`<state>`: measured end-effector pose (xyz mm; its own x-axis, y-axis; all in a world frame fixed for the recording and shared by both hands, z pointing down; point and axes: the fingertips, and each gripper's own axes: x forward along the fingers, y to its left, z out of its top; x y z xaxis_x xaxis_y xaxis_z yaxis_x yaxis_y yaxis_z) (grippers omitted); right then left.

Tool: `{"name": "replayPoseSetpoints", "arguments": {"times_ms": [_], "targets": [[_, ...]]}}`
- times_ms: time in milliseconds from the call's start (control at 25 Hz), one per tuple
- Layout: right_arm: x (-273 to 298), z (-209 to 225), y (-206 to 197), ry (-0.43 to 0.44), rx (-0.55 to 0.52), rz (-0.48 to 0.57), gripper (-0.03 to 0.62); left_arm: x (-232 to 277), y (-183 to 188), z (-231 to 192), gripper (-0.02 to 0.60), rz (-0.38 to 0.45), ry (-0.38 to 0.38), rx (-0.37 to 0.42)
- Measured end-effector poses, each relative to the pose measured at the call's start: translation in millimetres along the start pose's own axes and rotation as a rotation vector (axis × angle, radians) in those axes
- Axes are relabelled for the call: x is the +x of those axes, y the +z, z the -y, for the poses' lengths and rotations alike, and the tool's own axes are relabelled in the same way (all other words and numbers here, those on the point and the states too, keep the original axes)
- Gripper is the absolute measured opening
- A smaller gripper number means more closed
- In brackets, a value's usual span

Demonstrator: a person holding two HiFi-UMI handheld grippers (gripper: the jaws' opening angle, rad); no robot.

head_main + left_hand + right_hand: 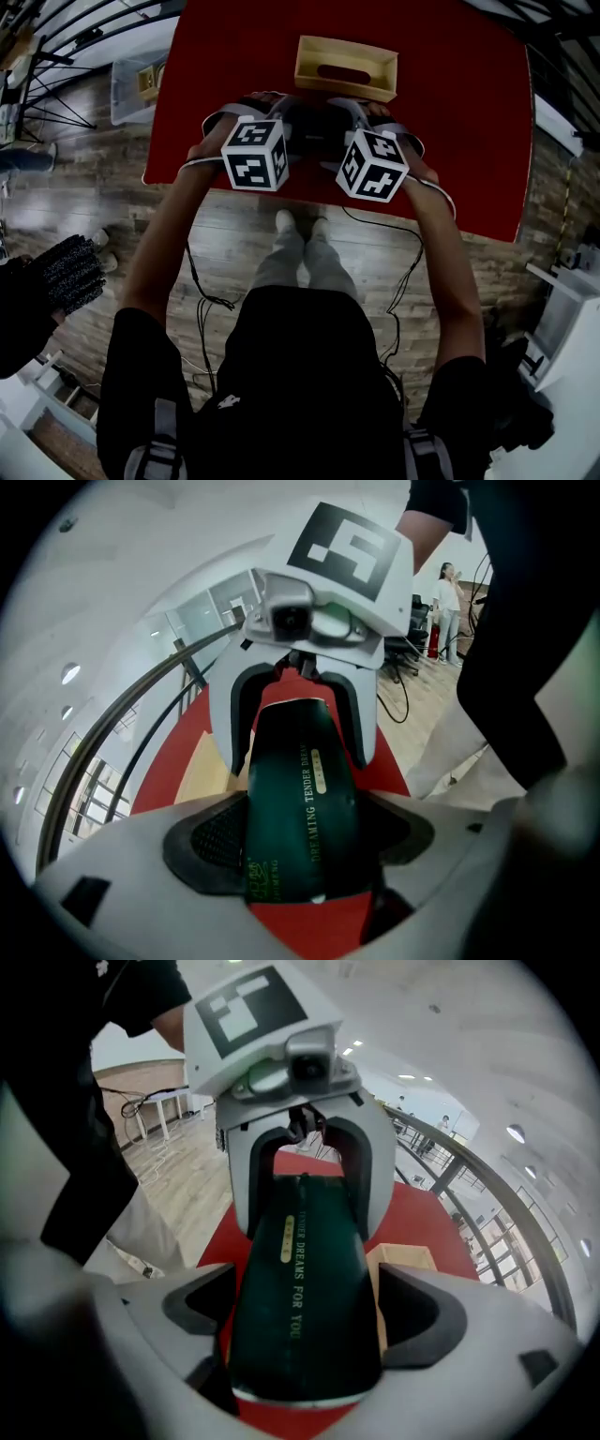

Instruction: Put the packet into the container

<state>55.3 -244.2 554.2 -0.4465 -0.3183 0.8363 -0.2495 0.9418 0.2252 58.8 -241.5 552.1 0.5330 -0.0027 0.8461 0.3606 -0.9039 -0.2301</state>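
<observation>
A dark green packet [295, 799] with pale lettering hangs between my two grippers over the red table [450, 112]. My left gripper [300, 841] is shut on one end, its pads pressing both sides. The other end of the packet [305, 1288] lies between the wide jaws of my right gripper [305, 1321], which stands open, its pads close to the packet's edges. In the head view the packet [314, 131] shows as a dark shape between the two marker cubes. The tan wooden container [345, 66], open at the top, stands just beyond the grippers, and shows again as the container [403, 1260] beside the packet.
The table's near edge [281, 192] runs just under the grippers, with wooden floor and cables [211, 309] below. A clear plastic bin [131, 89] sits on the floor at left. White furniture [572, 319] stands at right. A dark gloved hand [66, 272] shows at the left edge.
</observation>
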Motion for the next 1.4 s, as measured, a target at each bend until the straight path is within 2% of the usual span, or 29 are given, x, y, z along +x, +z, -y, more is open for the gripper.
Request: {"name": "replayPoseSetpoints", "arguments": {"times_ms": [160, 320, 680, 800, 840, 880, 920, 960, 1040, 1160, 1400], "targets": [[4.3, 3.0, -10.5, -0.018, -0.067, -0.087, 0.445, 0.1, 17.6, -3.4, 0.371, 0.038, 0.01, 0.014], [3.2, 9.3, -16.9, -0.037, -0.074, -0.143, 0.422, 4.6, 18.2, -8.8, 0.371, 0.075, 0.036, 0.01], [-7.6, 34.1, -35.2, -0.044, -0.053, -0.162, 0.417, -19.7, 3.5, -39.8, 0.393, 0.196, 0.176, -0.139], [-18.4, 53.2, -47.6, -0.07, -0.035, -0.175, 0.417, -39.8, -13.4, -55.0, 0.39, 0.23, 0.248, -0.24], [-22.4, 62.4, -50.4, -0.085, -0.031, -0.177, 0.417, -46.0, -18.6, -60.3, 0.378, 0.244, 0.276, -0.272], [-25.7, 72.4, -52.8, -0.1, -0.028, -0.181, 0.417, -51.8, -22.6, -65.2, 0.31, 0.257, 0.314, -0.291], [-28.0, 82.7, -54.7, -0.114, -0.024, -0.185, 0.418, -56.6, -25.3, -69.1, 0.142, 0.273, 0.356, -0.301], [-29.1, 93.1, -56.2, -0.125, -0.019, -0.188, 0.419, -59.6, -26.9, -70.9, 0.032, 0.289, 0.389, -0.306], [-27.7, 114.3, -57.4, -0.139, -0.006, -0.193, 0.419, -59.0, -29.3, -68.6, 0.009, 0.308, 0.4, -0.322], [-18.5, 143.8, -58.8, -0.143, 0.01, -0.203, 0.419, -51.4, -32.3, -61.3, 0.008, 0.32, 0.364, -0.355], [9.0, 161.1, -68.9, -0.107, 0.048, -0.2, 0.419, -37.4, -43.1, -39.3, 0.008, 0.324, 0.327, -0.4]]}}
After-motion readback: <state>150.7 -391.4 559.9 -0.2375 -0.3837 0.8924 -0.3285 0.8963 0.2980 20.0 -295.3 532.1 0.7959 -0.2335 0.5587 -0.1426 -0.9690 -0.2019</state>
